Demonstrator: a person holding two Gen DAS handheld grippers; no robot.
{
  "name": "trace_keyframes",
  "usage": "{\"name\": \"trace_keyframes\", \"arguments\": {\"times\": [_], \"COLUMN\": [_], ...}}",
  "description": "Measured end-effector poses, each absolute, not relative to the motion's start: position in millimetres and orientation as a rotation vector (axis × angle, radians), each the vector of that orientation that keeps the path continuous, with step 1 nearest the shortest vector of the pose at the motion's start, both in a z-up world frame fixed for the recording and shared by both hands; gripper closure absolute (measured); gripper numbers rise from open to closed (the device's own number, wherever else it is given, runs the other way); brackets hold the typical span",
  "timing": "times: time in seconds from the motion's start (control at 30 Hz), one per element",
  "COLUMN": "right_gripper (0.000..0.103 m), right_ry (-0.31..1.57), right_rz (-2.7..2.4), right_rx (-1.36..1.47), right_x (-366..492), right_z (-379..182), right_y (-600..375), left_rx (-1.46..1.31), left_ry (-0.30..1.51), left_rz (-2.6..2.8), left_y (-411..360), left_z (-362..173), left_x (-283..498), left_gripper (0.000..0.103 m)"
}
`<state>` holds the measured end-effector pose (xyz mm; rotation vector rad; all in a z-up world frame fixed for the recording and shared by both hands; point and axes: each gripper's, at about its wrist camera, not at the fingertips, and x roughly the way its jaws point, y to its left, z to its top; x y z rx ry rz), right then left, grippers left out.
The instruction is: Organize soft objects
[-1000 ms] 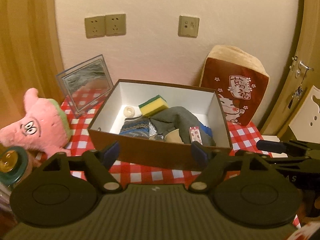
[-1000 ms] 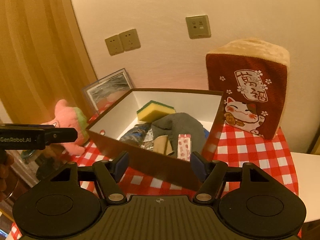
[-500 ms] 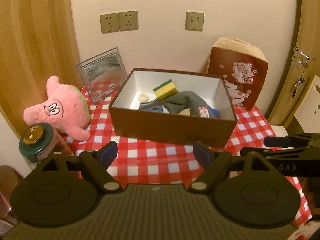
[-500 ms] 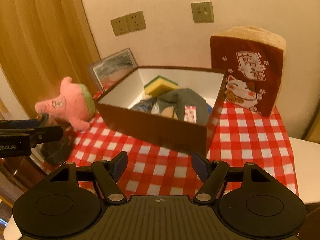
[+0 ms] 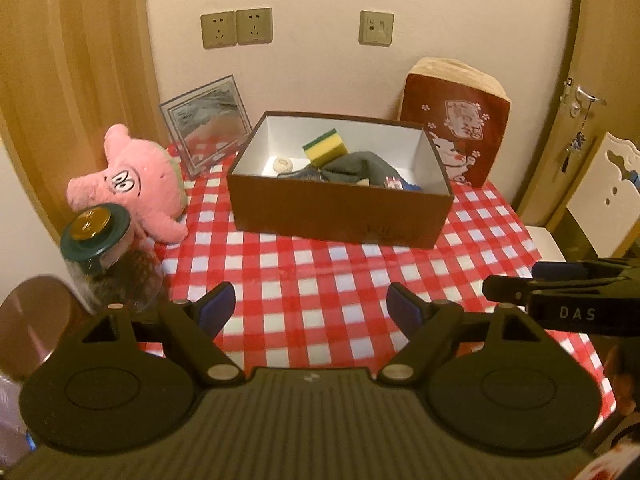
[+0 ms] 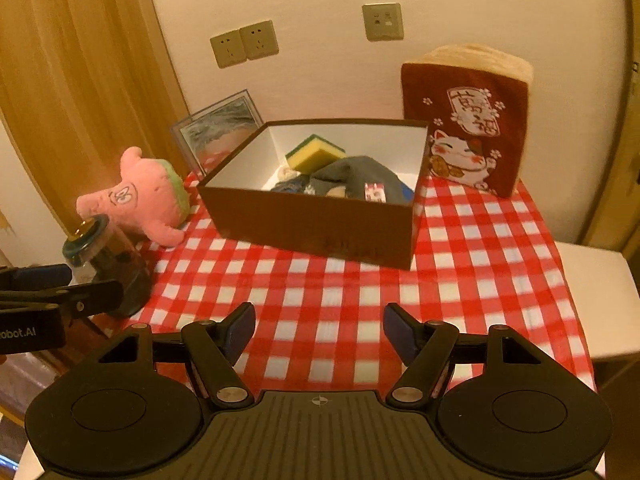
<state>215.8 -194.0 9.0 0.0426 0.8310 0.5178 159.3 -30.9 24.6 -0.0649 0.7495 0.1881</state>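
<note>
A brown box (image 5: 336, 216) (image 6: 320, 232) stands on the red checked tablecloth (image 5: 320, 280). Inside lie a yellow-green sponge (image 5: 325, 151) (image 6: 314, 155), a grey cloth (image 5: 360, 168) (image 6: 356, 178) and other small items. A pink plush toy (image 5: 136, 188) (image 6: 140, 200) lies left of the box. A red lucky-cat cushion (image 5: 460, 128) (image 6: 468, 120) leans on the wall at the right. My left gripper (image 5: 312, 312) is open and empty above the near tablecloth. My right gripper (image 6: 320, 330) is open and empty too, well short of the box.
A glass jar with a green lid (image 5: 108, 264) (image 6: 104, 268) stands at the table's left front corner. A framed picture (image 5: 206, 118) (image 6: 218, 128) leans on the wall behind the plush. A white surface (image 6: 596, 292) adjoins the table on the right.
Both grippers have pulled back and up from the box, which now looks smaller and farther. Both stay open and empty.
</note>
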Motion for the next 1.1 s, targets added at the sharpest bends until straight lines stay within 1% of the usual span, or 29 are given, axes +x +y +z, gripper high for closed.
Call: {"name": "trace_keyframes", "arguments": {"times": [0.57, 1.1], "right_gripper": [0.032, 0.032], "right_ry": [0.866, 0.888], "right_rz": [0.486, 0.51], "right_rx": [0.023, 0.01], "right_x": [114, 74], "right_z": [21, 24], "right_y": [-190, -189], "left_rx": [-0.075, -0.083], "left_ry": [0.792, 0.817], "left_rz": [0.133, 0.125], "left_y": [-39, -42], "left_z": [20, 14], "left_x": [79, 42], "left_gripper": [0.021, 0.022]}}
